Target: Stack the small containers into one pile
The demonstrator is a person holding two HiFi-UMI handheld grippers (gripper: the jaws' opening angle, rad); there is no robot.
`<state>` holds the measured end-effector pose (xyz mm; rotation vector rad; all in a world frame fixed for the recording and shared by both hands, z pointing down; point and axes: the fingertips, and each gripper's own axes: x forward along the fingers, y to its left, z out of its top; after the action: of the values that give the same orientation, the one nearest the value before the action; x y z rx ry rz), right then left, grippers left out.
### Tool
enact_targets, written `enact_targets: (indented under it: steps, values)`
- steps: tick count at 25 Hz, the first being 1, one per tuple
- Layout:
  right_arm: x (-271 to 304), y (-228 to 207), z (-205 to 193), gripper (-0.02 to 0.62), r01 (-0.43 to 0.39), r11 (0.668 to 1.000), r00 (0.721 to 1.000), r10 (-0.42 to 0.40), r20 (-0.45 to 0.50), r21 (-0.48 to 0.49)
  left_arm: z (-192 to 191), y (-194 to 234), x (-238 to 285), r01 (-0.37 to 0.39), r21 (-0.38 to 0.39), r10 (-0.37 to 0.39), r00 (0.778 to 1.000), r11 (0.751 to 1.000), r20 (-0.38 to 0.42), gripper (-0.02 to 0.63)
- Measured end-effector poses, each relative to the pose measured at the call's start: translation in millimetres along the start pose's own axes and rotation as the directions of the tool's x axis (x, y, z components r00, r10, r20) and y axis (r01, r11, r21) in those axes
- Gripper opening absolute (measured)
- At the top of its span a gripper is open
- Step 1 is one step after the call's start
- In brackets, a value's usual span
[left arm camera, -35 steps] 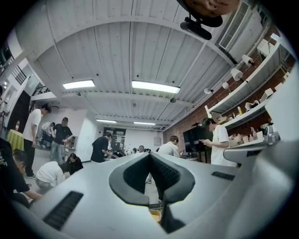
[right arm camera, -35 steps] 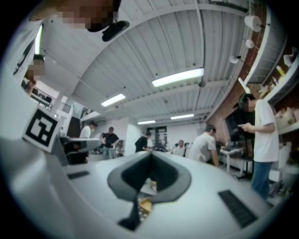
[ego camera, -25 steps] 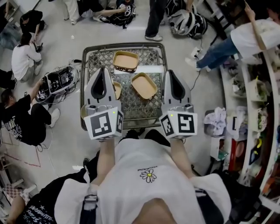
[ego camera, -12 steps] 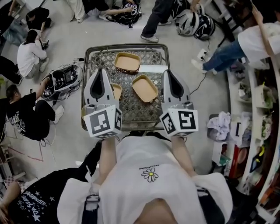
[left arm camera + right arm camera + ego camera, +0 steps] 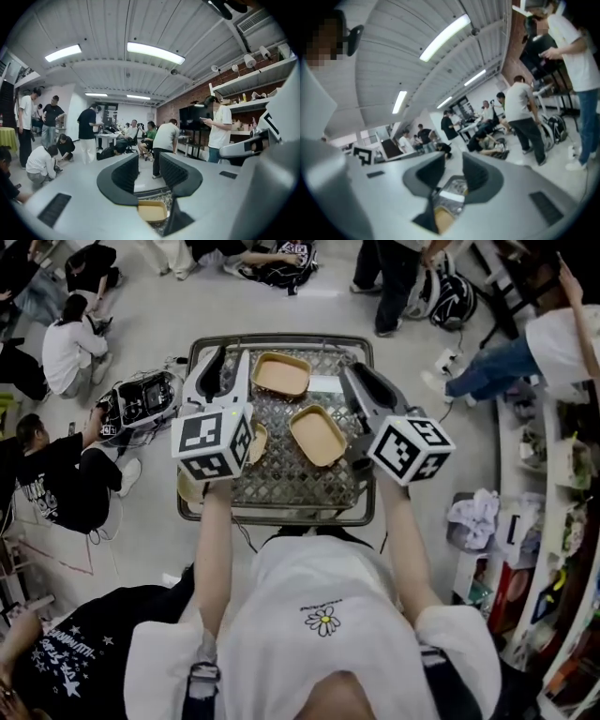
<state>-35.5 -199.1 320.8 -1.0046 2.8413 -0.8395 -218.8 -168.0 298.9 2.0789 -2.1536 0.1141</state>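
Far container [image 5: 280, 374] behind near container [image 5: 318, 435], on table [image 5: 292, 482]

This is a big open workroom, something like a lab or studio loft, with a ribbed ceiling [image 5: 140, 28], strip lights [image 5: 154, 52], a brick wall [image 5: 187, 101], loaded wall shelves [image 5: 255, 77] and a large dark screen [image 5: 192, 117]. People [image 5: 64, 351] sit and crouch on the bare grey floor [image 5: 159, 306] beside an open case of electronics [image 5: 139, 401]. Others gather at a desk [image 5: 107, 137] farther back.
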Motion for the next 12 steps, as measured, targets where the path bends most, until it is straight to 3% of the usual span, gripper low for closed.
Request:
enact_targets:
  steps: [2,5,8,12]
  values:
    - [20,-13,-12,0.142,-0.027,0.996,0.997,0.033,-0.071,0.088,-25,8,28,0.028,0.006,-0.027,0.995,1.0,-0.093,0.168]
    - [50,-39,-39,0.149,0.002,0.985,0.981,0.032,-0.19,0.173,-71,24,64,0.045,0.021,-0.039,0.97,0.999,-0.239,0.193]
    - [77,-71,-78,0.149,0.078,0.974,0.947,-0.005,-0.322,0.214,-121,40,93,0.064,0.03,-0.048,0.922,0.998,-0.383,0.193]
    - [102,-110,-143,0.149,0.183,0.945,0.877,-0.032,-0.48,0.272,-189,56,125,0.076,0.014,-0.057,0.848,0.997,-0.528,0.193]
